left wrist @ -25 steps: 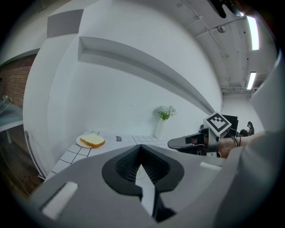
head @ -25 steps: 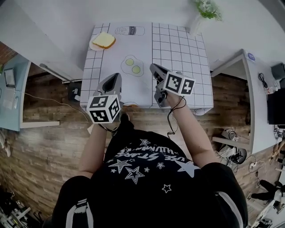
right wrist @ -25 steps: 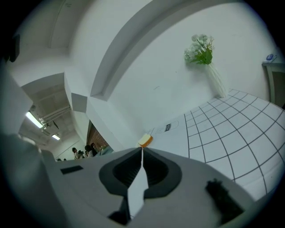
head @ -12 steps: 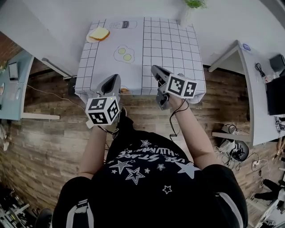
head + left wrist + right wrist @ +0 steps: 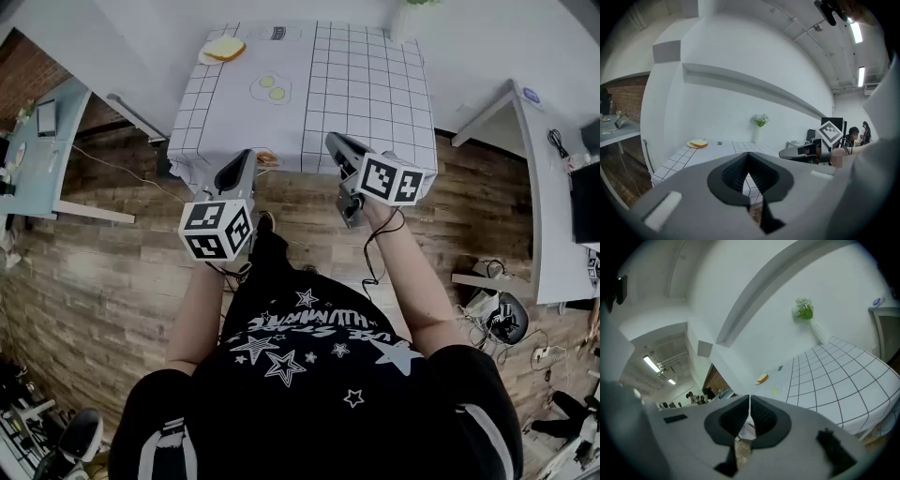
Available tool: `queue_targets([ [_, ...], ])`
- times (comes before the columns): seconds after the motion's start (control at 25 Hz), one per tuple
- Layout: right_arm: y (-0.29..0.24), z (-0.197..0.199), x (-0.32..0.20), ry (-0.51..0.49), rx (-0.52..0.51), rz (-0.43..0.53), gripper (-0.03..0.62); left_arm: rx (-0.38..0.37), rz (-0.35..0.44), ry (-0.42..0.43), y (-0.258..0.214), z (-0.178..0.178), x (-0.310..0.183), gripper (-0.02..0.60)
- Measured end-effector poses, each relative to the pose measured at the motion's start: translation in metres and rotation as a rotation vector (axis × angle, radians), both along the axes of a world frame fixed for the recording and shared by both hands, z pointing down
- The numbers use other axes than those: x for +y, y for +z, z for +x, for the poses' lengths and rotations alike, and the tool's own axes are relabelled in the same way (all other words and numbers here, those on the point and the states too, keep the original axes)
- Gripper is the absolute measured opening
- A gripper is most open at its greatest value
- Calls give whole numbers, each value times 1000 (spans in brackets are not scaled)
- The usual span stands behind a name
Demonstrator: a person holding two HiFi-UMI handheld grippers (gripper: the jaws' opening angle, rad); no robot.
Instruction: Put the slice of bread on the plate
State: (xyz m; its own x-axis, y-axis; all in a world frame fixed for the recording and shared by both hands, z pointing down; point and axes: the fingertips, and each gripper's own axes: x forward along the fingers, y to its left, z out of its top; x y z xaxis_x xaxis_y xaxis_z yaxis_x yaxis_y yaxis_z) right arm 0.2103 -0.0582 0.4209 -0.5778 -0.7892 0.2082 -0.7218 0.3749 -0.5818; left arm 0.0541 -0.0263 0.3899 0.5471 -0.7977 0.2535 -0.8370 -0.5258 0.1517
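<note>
The bread (image 5: 226, 47) sits on the plate (image 5: 205, 59), upper left of the frame. Our left tongs (image 5: 246, 159) and right tongs (image 5: 333, 142) are pressed together, empty. The task looks done, so we should not disturb it.

We see a square white desk (image 5: 375, 84) ruled with a thin black grid, and a pale yellow-green fried-egg print (image 5: 270, 88) on its plain strip. A golden-brown slice of bread (image 5: 225, 47) lies on a round white plate (image 5: 689, 145). Our grey plastic left claw (image 5: 247, 155) and matching right claw (image 5: 331, 141) carry black-and-white marker cubes (image 5: 217, 228). The plank floor (image 5: 112, 262) is brown wood, and our black shirt (image 5: 309, 375) bears white stars.
</note>
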Motion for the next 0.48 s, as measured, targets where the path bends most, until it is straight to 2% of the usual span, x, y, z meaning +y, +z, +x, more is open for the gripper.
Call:
queue_targets([
  [0.32, 2, -22, 22, -31, 10, 13, 21, -3, 12, -9, -3, -15, 25, 9],
  [0.48, -2, -33, 30, -30, 32, 19, 21, 18, 10, -5, 1, -25, 33, 9],
])
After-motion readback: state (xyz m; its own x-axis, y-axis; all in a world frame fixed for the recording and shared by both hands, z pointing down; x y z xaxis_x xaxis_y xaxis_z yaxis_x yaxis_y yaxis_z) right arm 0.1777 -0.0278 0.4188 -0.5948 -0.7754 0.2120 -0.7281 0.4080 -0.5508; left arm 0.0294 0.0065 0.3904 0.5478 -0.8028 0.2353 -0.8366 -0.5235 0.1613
